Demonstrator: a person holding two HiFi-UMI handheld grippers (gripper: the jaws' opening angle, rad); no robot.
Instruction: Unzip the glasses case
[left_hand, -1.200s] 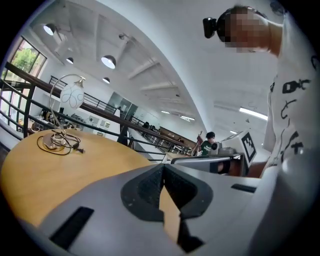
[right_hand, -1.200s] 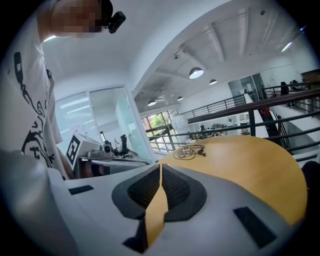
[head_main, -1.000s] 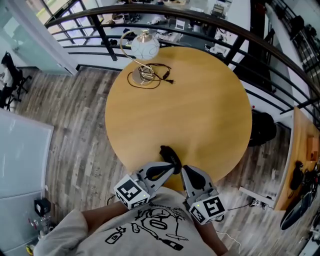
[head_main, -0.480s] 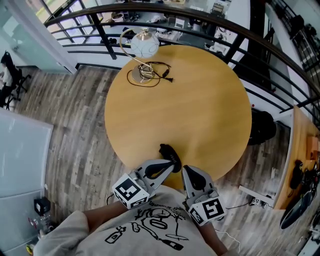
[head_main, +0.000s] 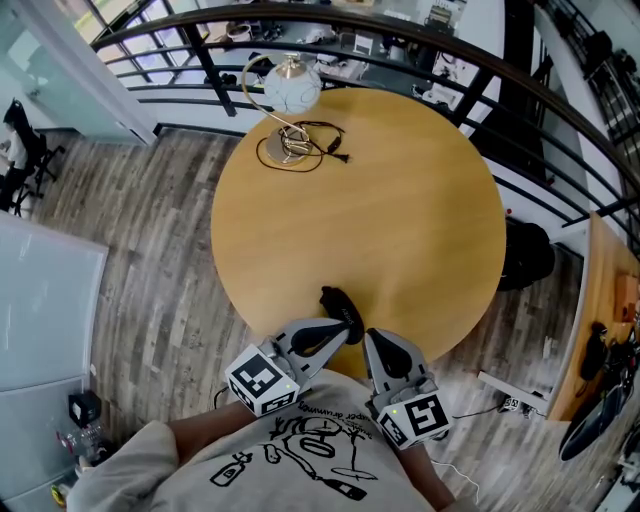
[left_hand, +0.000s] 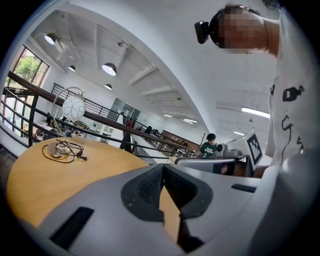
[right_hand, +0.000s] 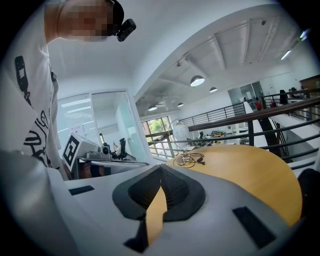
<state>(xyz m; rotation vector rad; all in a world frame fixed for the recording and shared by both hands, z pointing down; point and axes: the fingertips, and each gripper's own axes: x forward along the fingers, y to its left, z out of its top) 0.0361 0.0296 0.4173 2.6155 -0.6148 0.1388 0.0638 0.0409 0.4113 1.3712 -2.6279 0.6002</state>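
Observation:
A small black glasses case (head_main: 338, 305) lies near the front edge of the round wooden table (head_main: 400, 220), and its zip is too small to make out. My left gripper (head_main: 345, 334) reaches in from the lower left, its tip right beside the case's near end. I cannot tell if they touch. My right gripper (head_main: 371, 341) sits just right of it at the table's edge. In the left gripper view the left gripper (left_hand: 163, 169) is shut on nothing, and the right gripper (right_hand: 160, 173) is likewise shut. Neither gripper view shows the case.
A globe lamp (head_main: 290, 92) with a coiled black cable (head_main: 305, 145) stands at the table's far side. A dark railing (head_main: 480, 80) curves behind the table. Wooden floor (head_main: 150, 250) lies to the left. The person's white printed shirt (head_main: 310, 460) fills the bottom.

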